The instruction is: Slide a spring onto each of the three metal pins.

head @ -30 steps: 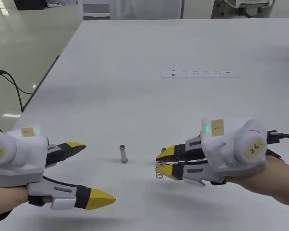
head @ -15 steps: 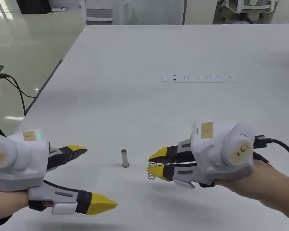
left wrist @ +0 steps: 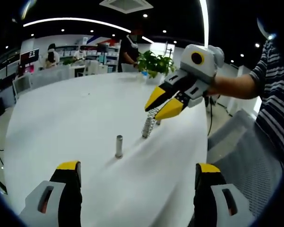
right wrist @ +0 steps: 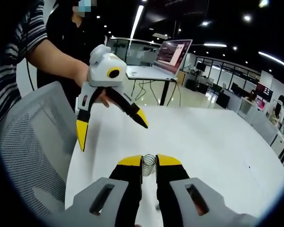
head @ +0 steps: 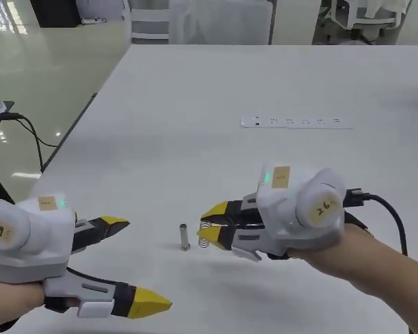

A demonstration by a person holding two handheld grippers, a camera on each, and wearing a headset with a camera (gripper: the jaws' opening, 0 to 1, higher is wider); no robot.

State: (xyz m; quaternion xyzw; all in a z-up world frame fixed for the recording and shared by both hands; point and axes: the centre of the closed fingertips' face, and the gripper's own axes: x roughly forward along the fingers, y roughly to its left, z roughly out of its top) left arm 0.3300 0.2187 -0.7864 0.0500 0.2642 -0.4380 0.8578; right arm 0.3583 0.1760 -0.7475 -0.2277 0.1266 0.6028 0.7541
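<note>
1. Spring (head: 204,234) first: we have it pinched by its top coils between the yellow tips of the right gripper (head: 210,224). The jaws are closed down to the width of the coil, and the rest dangles towards the table (head: 195,104).
2. The pin (head: 184,236) stands upright on the table just beside the spring, on its left in the head view, with a sliver of gap between them. The pin is bare, no coil over it.
3. Why that grip? Holding the top leaves the lower mouth of the spring open and free, and we judge that is the end meant to drop over the pin.
4. In the left gripper view the spring hangs a little tilted and sits low beside the pin rather than above it. So we reckon it needs lifting over the pin's top and squaring up before it can slide down.
5. We cannot tell whether its bottom coil touches the table.
6. The left gripper (head: 139,263) hovers near the table's edge with its jaws spread wide and nothing between them. It points at the pin but keeps well apart, placed, we guess, to steady the pin if it wobbles.
7. A power strip (head: 295,122) lies far back, well out of play.
</note>
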